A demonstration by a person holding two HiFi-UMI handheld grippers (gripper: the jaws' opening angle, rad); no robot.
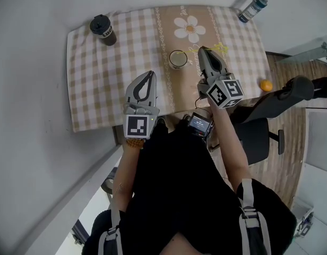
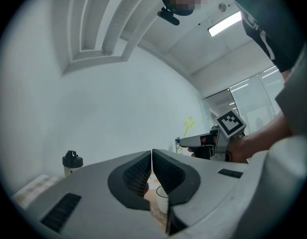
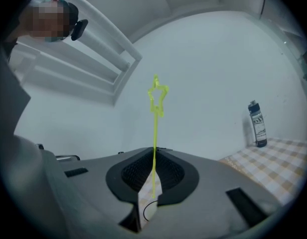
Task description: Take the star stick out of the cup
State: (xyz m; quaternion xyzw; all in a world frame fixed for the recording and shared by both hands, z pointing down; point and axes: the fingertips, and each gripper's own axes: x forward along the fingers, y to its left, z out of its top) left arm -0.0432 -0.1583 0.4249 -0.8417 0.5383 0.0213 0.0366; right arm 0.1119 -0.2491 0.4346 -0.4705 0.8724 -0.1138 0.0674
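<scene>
My right gripper (image 1: 201,50) is shut on the thin yellow star stick (image 3: 154,128), which rises straight up from between the pads, its star (image 3: 157,94) at the top. In the head view the stick's star (image 1: 221,48) shows just right of that gripper's tip. The cup (image 1: 178,59) stands on the checked tablecloth (image 1: 115,73), to the left of the right gripper and below it, and the stick is outside it. My left gripper (image 1: 148,75) hangs near the table's front edge, shut with nothing between its pads (image 2: 138,176). From there the star stick (image 2: 188,125) shows above the right gripper (image 2: 186,142).
A black-lidded tumbler (image 1: 103,30) stands at the cloth's far left corner. A bottle (image 1: 252,8) stands at the far right corner. An orange (image 1: 266,85) lies at the table's right edge. A black office chair (image 1: 269,116) is beside the person on the right.
</scene>
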